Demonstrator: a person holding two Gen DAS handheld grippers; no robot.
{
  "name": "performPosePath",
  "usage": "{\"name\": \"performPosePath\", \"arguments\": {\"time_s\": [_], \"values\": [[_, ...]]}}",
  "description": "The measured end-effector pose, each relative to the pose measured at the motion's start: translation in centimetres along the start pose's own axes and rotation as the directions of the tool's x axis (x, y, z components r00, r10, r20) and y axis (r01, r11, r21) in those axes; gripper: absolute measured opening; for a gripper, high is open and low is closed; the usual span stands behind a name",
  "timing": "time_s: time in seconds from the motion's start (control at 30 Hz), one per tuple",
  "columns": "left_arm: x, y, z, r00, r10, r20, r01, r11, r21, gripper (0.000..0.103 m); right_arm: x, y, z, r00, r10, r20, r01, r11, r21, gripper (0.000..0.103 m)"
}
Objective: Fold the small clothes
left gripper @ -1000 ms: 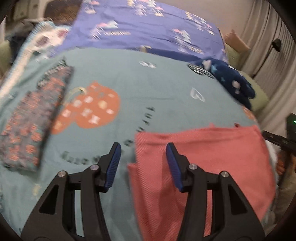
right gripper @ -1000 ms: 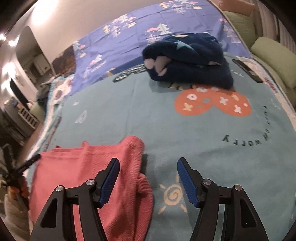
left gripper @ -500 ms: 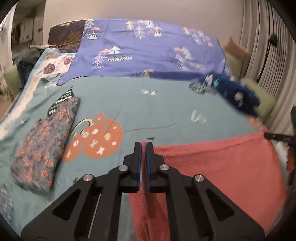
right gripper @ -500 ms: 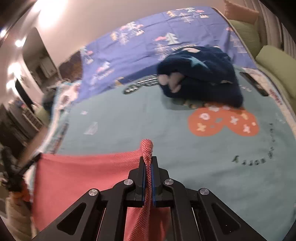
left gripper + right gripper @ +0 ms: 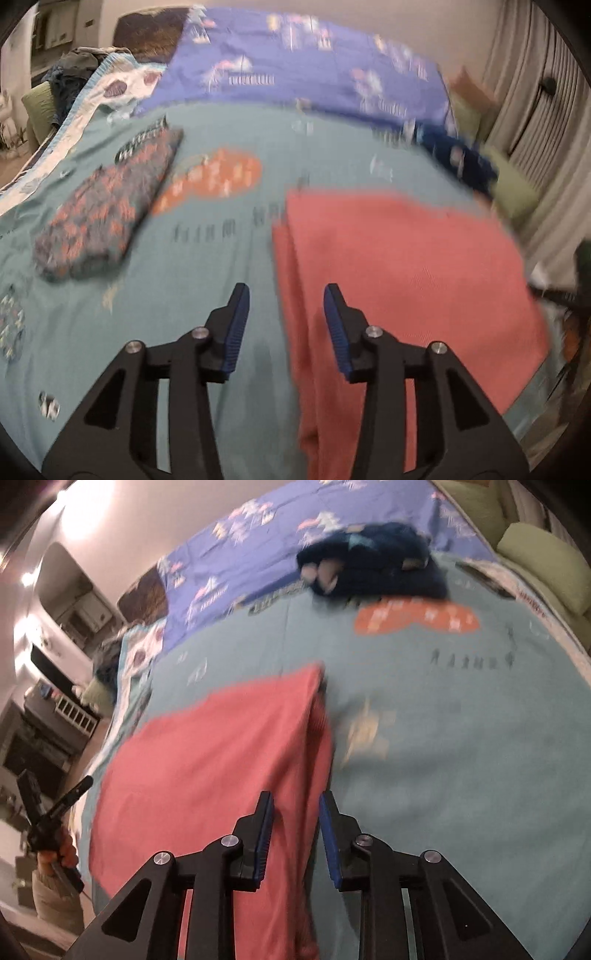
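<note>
We are working over a teal bedspread (image 5: 229, 295) that is filling most of both views, with a purple blanket (image 5: 303, 74) lying across its far end. On the near right of the left wrist view the red garment (image 5: 399, 266) is lying flat on the spread, one layer doubled over another along its left edge — so we are judging that a first fold is already laid and we are between folds. Far off to the left a patterned folded piece (image 5: 107, 210) is resting well apart from it, and a dark blue garment (image 5: 373, 565) is sitting bunched at the far end, apparently waiting its turn.

Our left gripper (image 5: 284, 325) is hovering with its fingers spread wide and gripping nothing, straddling the garment's left edge. Our right gripper (image 5: 295, 834) is also holding nothing, its fingers parted more narrowly above the garment's right edge, where the layers are showing. Both views are blurring, so fine creases are hard to read.

Next, we are thinking, each gripper needs to pinch an edge through both layers — evenly, so the halves are meeting squarely.
</note>
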State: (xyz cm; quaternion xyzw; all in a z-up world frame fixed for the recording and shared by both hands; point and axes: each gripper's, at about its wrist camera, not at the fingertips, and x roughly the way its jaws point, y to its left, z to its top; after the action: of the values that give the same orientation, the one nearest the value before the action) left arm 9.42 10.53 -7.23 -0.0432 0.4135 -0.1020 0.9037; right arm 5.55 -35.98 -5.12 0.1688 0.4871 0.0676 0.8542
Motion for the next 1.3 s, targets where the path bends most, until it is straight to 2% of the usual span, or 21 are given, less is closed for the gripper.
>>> {"name": "performPosePath", "arguments": {"time_s": [0.03,0.07,0.1,0.17,0.27,0.33,0.4,0.43,0.5,0.53,0.57,0.6,0.63,0.7,0.8,0.87,0.9,1.0,1.13,1.23,1.3], "values": [[0.9,-0.2,-1.1,0.998,0.061,-0.033,-0.06,0.998,0.02,0.038,0.1,-0.6,-0.5,0.999,-0.039,0.003,0.039,0.999,0.039,0.003],[0.8,-0.2,-1.6,0.998,0.069,-0.007,-0.069,0.997,0.019,0.038,0.0,-1.4,-1.0,0.998,-0.061,0.017,0.06,0.995,0.074,0.002],[0.4,0.0,-1.9,0.996,0.088,0.02,-0.088,0.996,0.004,0.032,-0.1,-2.1,-1.4,0.995,-0.097,0.02,0.095,0.99,0.107,0.0],[0.0,0.5,-1.8,0.992,0.129,-0.018,-0.129,0.991,-0.028,0.021,-0.9,-2.8,-2.0,0.995,-0.092,0.029,0.087,0.986,0.14,0.0],[-1.9,1.3,-2.0,0.998,0.057,0.008,-0.056,0.995,-0.083,0.022,-3.1,-1.8,-2.6,0.993,-0.095,0.066,0.088,0.991,0.104,0.003],[-3.5,1.2,-2.4,0.999,0.0,0.041,0.003,0.996,-0.091,0.026,-4.8,0.0,-3.2,0.993,-0.052,0.103,0.049,0.998,0.029,0.004],[-4.3,0.4,-3.2,0.998,-0.041,0.045,0.044,0.996,-0.077,0.045,-5.9,2.2,-4.2,0.992,0.005,0.126,0.003,0.998,-0.06,0.005],[-4.2,-0.2,-3.8,0.998,-0.051,0.034,0.053,0.997,-0.059,0.048,-5.7,2.7,-4.6,0.993,0.02,0.118,-0.011,0.997,-0.077,0.006],[-3.2,-1.2,-5.0,1.0,-0.021,-0.01,0.021,1.0,-0.009,0.049,-4.2,3.1,-5.6,0.999,0.006,0.053,-0.002,0.997,-0.071,0.006],[-2.4,-1.5,-5.7,0.999,0.017,-0.037,-0.016,1.0,0.019,0.049,-2.8,2.6,-6.0,0.998,-0.055,0.005,0.056,0.997,-0.05,0.007],[-2.3,-1.5,-6.3,0.999,0.03,-0.013,-0.029,0.999,0.028,0.051,-1.9,1.9,-6.5,0.995,-0.098,-0.022,0.098,0.995,-0.036,0.002],[-2.8,-1.5,-6.5,0.999,0.033,0.009,-0.033,0.999,0.022,0.051,-1.8,1.2,-7.0,0.997,-0.074,0.002,0.074,0.997,-0.011,0.001],[-3.0,-1.4,-6.6,0.999,0.032,-0.002,-0.032,0.999,0.009,0.051,-2.1,0.9,-7.2,0.998,-0.058,0.018,0.057,0.998,0.014,0.001],[-4.0,-1.2,-6.4,1.0,0.008,-0.002,-0.008,1.0,-0.019,0.051,-3.3,1.7,-7.4,0.996,-0.086,0.035,0.086,0.996,0.016,0.004],[-5.5,-0.9,-6.0,0.999,0.008,0.049,-0.007,1.0,-0.009,0.051,-4.7,4.8,-7.5,0.982,-0.164,0.097,0.174,0.98,-0.099,0.008],[-6.1,-0.2,-5.7,0.997,0.003,0.074,-0.001,1.0,-0.027,0.051,-5.1,7.9,-7.7,0.982,-0.138,0.127,0.16,0.969,-0.187,0.008],[-6.2,0.4,-5.5,0.997,-0.001,0.081,0.005,0.999,-0.047,0.051,-5.2,9.5,-7.9,0.986,-0.104,0.133,0.133,0.964,-0.232,0.013],[-6.8,2.0,-5.0,0.996,0.005,0.092,0.003,0.996,-0.093,0.051,-4.2,15.1,-8.6,0.993,-0.013,0.121,0.057,0.927,-0.372,0.023],[-8.2,3.7,-4.7,0.991,0.004,0.133,0.01,0.994,-0.106,0.051,-1.2,22.3,-10.4,0.996,0.067,0.061,-0.023,0.84,-0.542,0.024],[-9.0,4.8,-4.5,0.988,0.003,0.152,0.014,0.994,-0.109,0.051,1.1,26.1,-12.2,0.997,0.066,0.04,-0.025,0.764,-0.645,0.026],[-9.2,5.7,-4.5,0.987,-0.003,0.158,0.022,0.993,-0.118,0.051,2.7,28.4,-13.3,0.998,0.059,0.024,-0.025,0.709,-0.705,0.032]]}}
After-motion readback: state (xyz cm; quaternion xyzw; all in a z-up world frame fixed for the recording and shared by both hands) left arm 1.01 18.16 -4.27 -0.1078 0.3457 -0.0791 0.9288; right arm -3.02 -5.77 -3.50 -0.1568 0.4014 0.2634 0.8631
